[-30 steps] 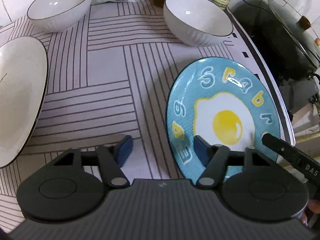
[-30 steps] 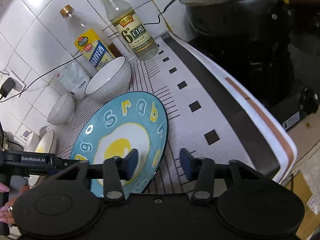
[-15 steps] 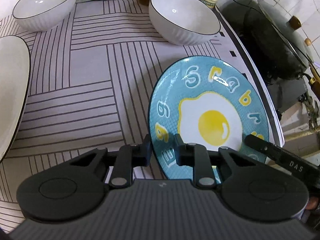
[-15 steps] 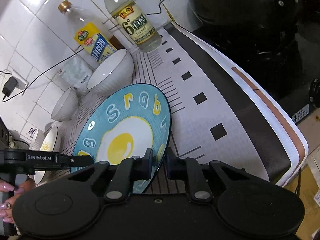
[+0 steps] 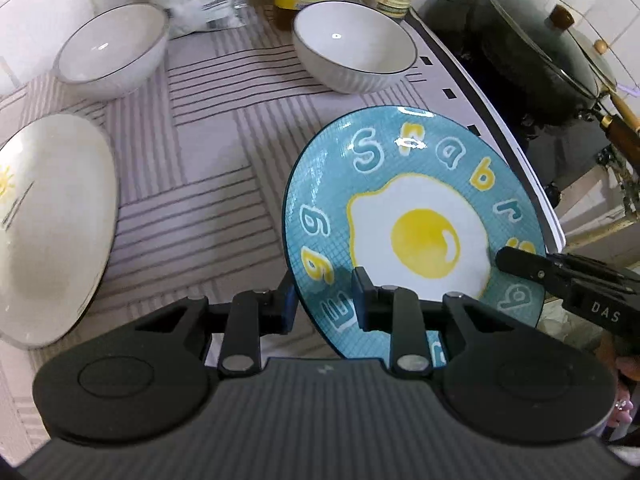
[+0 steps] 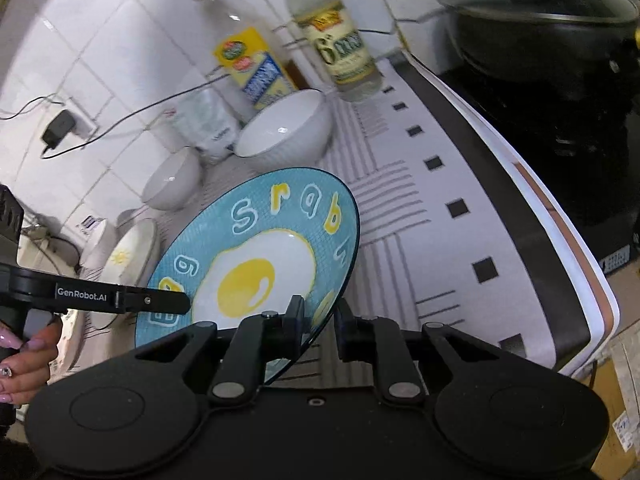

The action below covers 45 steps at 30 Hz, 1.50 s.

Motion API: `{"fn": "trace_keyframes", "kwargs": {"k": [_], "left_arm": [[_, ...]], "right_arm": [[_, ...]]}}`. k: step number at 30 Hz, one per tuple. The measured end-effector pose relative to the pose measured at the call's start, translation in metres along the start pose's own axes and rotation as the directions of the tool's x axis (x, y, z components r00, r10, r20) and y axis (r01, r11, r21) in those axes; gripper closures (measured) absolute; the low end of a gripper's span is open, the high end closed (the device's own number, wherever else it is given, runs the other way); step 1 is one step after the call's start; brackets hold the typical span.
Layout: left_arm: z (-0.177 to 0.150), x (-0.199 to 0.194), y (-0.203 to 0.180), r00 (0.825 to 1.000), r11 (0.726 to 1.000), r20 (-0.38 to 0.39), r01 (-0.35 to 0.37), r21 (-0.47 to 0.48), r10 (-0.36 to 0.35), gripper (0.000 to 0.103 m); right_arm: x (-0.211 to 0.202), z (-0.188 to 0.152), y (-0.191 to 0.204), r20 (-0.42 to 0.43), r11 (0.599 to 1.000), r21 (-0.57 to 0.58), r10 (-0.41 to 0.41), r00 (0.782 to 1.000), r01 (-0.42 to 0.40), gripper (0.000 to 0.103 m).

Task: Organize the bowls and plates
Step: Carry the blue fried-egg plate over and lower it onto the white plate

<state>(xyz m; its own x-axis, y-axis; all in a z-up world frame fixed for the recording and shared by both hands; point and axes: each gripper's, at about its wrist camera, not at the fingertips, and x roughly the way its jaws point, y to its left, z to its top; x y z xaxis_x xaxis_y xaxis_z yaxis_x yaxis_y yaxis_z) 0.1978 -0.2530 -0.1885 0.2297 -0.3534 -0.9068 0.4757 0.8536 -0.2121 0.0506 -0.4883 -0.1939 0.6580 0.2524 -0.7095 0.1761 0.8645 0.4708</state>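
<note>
The blue egg plate (image 5: pixel 416 216) is pinched from both sides and tilted, its far edge over the striped mat (image 5: pixel 192 208). The left gripper (image 5: pixel 324 300) clamps its near-left rim, having eased a touch wider, rim between the pads; the right gripper (image 6: pixel 320 320) is pinched on the opposite rim. Both point steeply down. Beyond the plate sit two empty white bowls (image 5: pixel 354 46) (image 5: pixel 112 50); left of it, an empty white plate (image 5: pixel 52 224) with a sun motif. "Srab" reads on the blue plate, "GenRobot.AI" and "DAS" on the grippers. A bottle (image 6: pixel 340 40) behind shows a "6°".
</note>
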Motion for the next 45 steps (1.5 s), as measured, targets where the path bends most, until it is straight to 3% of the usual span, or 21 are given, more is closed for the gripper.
{"fn": "trace_keyframes", "kwargs": {"k": [6,15,22,27,32,39,45], "left_arm": [[-0.013,-0.032,0.019,1.000,0.996,-0.001,0.007,-0.084,-0.008,0.077],[-0.039,-0.081,0.052,0.997,0.979,0.072,-0.003,-0.204,0.018,0.077],[-0.054,-0.115,0.094,0.989,0.946,0.123,-0.036,-0.323,0.080,0.074],[-0.061,-0.136,0.128,0.980,0.922,0.145,-0.072,-0.381,0.137,0.074],[-0.063,-0.143,0.171,0.980,0.895,0.139,-0.068,-0.441,0.143,0.074],[-0.059,-0.126,0.226,0.990,0.876,0.080,-0.067,-0.478,0.119,0.074],[-0.054,-0.100,0.257,0.998,0.878,0.020,-0.038,-0.477,0.054,0.074]], "right_arm": [[-0.011,0.007,0.028,-0.008,0.997,-0.052,0.057,0.998,-0.057,0.082],[-0.002,0.031,0.075,-0.040,0.971,-0.174,0.161,0.986,-0.166,0.082],[0.020,0.049,0.125,-0.086,0.929,-0.261,0.248,0.965,-0.262,0.082],[0.045,0.060,0.158,-0.139,0.903,-0.274,0.303,0.943,-0.331,0.082],[0.080,0.067,0.190,-0.178,0.889,-0.245,0.351,0.919,-0.387,0.082],[0.126,0.063,0.221,-0.239,0.906,-0.211,0.317,0.918,-0.367,0.082],[0.155,0.057,0.231,-0.286,0.937,-0.192,0.232,0.930,-0.293,0.082]]}}
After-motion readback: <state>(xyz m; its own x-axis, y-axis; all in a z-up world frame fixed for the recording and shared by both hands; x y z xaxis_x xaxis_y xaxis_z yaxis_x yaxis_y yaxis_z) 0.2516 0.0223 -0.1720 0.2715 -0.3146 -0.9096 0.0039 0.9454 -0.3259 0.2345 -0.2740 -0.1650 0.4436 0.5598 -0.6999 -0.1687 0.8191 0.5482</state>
